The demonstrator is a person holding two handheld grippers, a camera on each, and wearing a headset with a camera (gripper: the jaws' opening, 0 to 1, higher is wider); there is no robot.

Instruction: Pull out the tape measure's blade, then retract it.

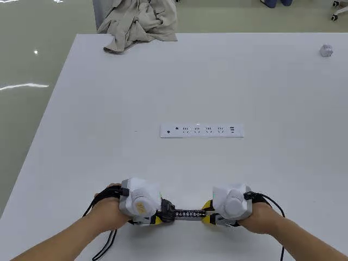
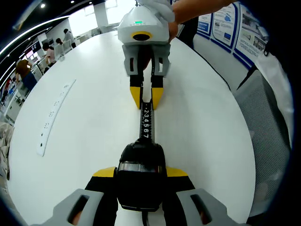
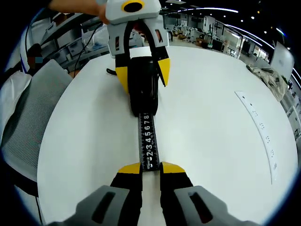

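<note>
The black tape measure case (image 2: 141, 188) is at the near edge of the white tabletop (image 1: 163, 87), clamped between the yellow-tipped jaws of my left gripper (image 3: 142, 75). Its short black numbered blade (image 3: 148, 136) runs out to my right gripper (image 2: 146, 99), whose jaws pinch the blade's end. A white power strip (image 1: 202, 130) lies further out.

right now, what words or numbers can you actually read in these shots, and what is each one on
"2 3 4 5 6 7": on the blade, left gripper view.
"2 3 4 5 6 7 8": same blade, right gripper view; the 8 sits right at the tape measure case.
Power strip: markings too small to read.
Wall posters: blurred, unreadable.
</note>
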